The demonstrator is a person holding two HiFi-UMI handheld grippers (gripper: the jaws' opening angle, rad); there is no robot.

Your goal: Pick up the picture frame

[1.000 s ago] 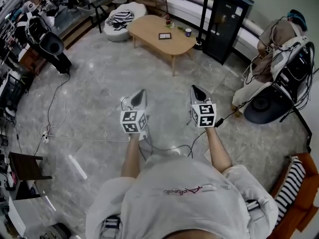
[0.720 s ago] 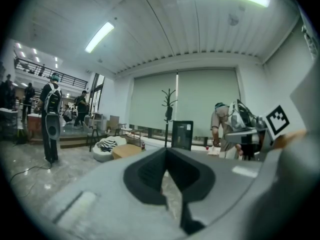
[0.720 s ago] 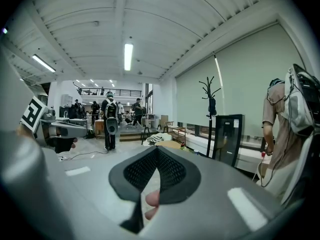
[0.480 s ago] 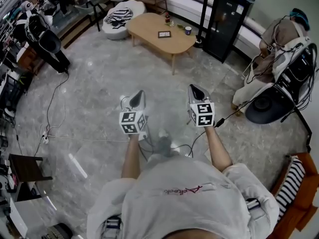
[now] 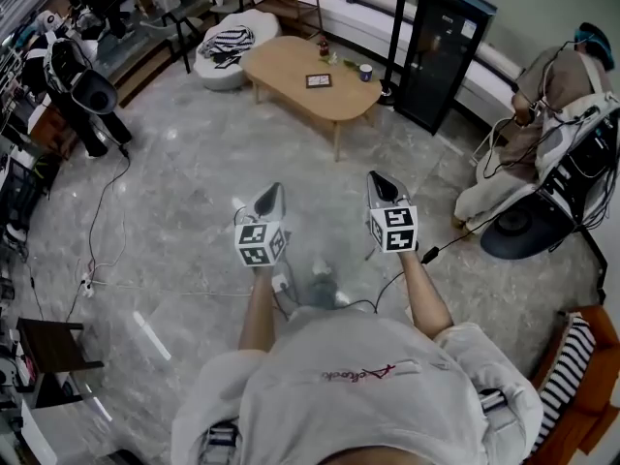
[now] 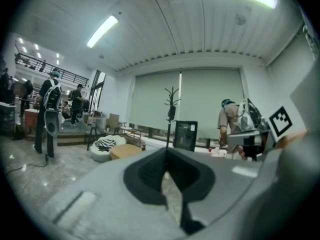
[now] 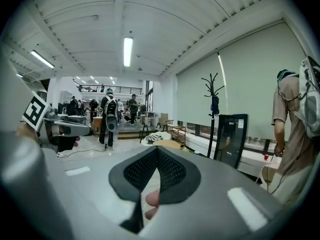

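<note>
In my head view the picture frame [image 5: 318, 80], near the middle of the counter [image 5: 281, 61], is too small for me to tell what it shows. In the left gripper view the fingers [image 6: 147, 174] hide most of that counter. The picture's right edge cuts off the striped chair [image 5: 567, 366].

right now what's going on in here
A person stands on the floor, holding the left gripper and right gripper out in front, both shut and empty. The frame lies flat on the table across the room, with a cup nearby. Nothing has been picked up yet, and both grippers are well short of the table.
</note>
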